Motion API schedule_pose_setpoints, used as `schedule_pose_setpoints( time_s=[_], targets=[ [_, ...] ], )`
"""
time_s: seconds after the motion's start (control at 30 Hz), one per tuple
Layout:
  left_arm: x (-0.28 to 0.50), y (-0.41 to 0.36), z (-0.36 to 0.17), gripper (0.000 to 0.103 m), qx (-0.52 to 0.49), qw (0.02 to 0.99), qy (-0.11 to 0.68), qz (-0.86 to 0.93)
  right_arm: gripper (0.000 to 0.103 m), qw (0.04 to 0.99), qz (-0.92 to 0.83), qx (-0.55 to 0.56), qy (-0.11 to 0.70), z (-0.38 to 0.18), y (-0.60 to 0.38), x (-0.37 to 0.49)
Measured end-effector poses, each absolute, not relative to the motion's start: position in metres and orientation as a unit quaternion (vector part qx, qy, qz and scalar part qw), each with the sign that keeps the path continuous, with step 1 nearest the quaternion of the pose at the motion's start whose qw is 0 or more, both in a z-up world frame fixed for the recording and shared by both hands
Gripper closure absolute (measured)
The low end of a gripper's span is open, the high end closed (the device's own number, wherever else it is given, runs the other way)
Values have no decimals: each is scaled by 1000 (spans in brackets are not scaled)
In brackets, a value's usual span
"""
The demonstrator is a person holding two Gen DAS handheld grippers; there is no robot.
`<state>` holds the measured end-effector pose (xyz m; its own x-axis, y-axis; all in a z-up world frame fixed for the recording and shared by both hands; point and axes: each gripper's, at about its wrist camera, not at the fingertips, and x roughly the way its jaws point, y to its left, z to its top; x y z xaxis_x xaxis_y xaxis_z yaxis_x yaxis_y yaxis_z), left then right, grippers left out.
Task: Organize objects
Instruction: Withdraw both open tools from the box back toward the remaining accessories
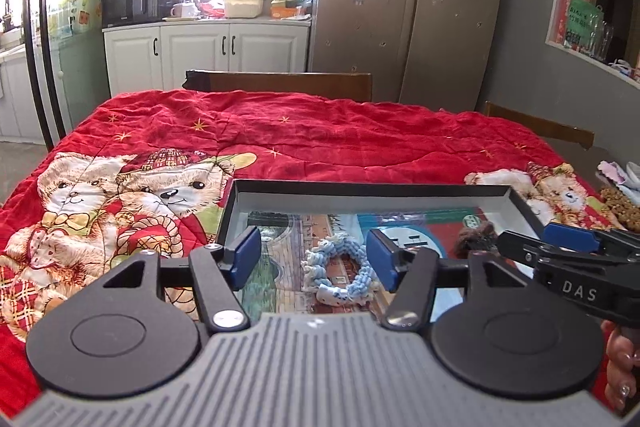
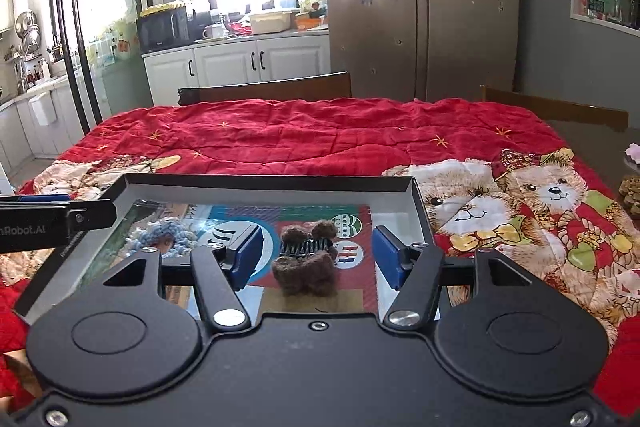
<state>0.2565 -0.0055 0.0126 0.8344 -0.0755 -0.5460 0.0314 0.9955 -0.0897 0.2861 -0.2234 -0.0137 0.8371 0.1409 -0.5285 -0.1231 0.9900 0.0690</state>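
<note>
A shallow tray [image 1: 360, 187] with a black rim and a printed floor lies on the red bear quilt [image 1: 280, 131]. In it, a blue-and-white knitted scrunchie [image 1: 340, 267] lies flat. My left gripper [image 1: 314, 255] hovers over it, open, its blue pads [image 1: 246, 255] clear of the yarn on both sides. To the right in the same tray [image 2: 260, 183] lies a brown fuzzy bear hair clip [image 2: 304, 275]. My right gripper [image 2: 318, 255] is open above it, with nothing pressed between its pads [image 2: 388, 259]. Each gripper shows at the edge of the other's view.
Two wooden chair backs [image 1: 288, 85] stand at the quilt's far side, with a fridge [image 1: 412, 7] and white cabinets [image 1: 200, 51] behind. Small brown items [image 2: 632, 195] lie at the right table edge. A person's hand [image 1: 618, 367] holds the right gripper.
</note>
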Motion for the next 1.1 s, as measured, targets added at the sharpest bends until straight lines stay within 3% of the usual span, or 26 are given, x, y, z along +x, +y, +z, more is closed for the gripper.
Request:
schedule_pose_setpoints(
  time_s=[0.5,1.1],
  targets=[
    [205,-6,41,18,-16,968,246,-41,36,961,95,-11,258,15,-217,231],
    [141,-2,62,14,28,976,211,-46,35,958,135,3,253,41,-225,160]
  ],
)
